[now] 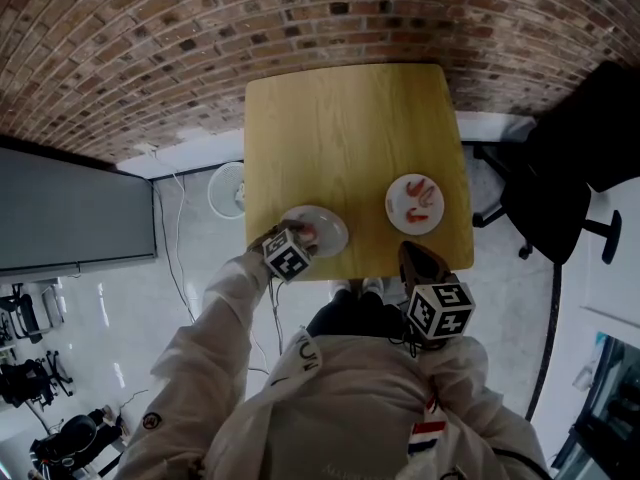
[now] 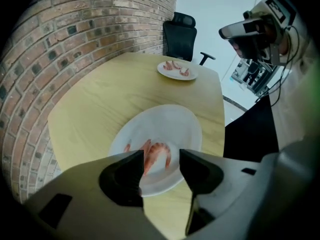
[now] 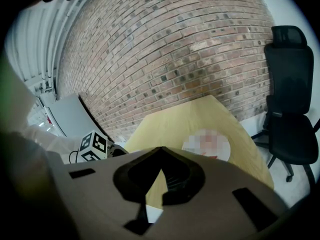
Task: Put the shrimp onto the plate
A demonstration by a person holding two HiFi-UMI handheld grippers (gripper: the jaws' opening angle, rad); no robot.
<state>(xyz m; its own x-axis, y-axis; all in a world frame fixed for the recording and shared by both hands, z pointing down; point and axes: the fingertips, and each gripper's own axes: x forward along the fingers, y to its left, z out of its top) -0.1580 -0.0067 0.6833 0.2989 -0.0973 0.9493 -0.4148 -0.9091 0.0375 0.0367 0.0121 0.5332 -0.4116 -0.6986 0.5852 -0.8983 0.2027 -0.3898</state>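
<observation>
Now: left gripper [image 2: 161, 157] spread wide, empty, poised low over white round plate [image 2: 187, 121] at near-left edge of pale wooden desk [image 1: 340, 138]. Pink curled shrimp [image 2: 152, 153] lying on that plate, dead ahead between jaw lines, long axis roughly along reach. Likely needing only short drop and squeeze. Right gripper [image 3: 160, 159] pressed together, empty, off desk's near edge, farther from shrimp. Second white plate [image 1: 396, 194] by near-right edge, holding several more shrimp [image 1: 422, 198].

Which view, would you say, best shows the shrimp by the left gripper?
Left gripper view: the shrimp lie large and clear on the plate. Head view gives a tiny pink speck; right gripper view, none.
</observation>
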